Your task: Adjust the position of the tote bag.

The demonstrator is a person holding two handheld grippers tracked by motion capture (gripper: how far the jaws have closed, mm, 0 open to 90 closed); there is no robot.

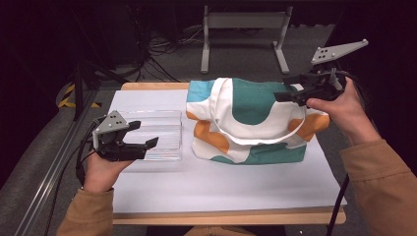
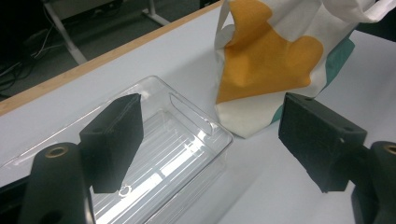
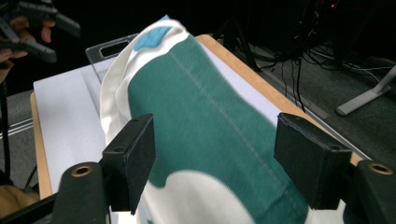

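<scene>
two sleeved forearms reach in over a white surface. left gripper, jaws spread and holding nothing, hovers over a clear plastic tray just below it. right gripper, jaws apart with nothing between them, hangs above the far right end of a fabric tote bag, which lies on its side ahead of both grippers, beside the tray. the bag looks soft, light and floppy; its white strap, looping across the front, seems the best place to take hold.
</scene>
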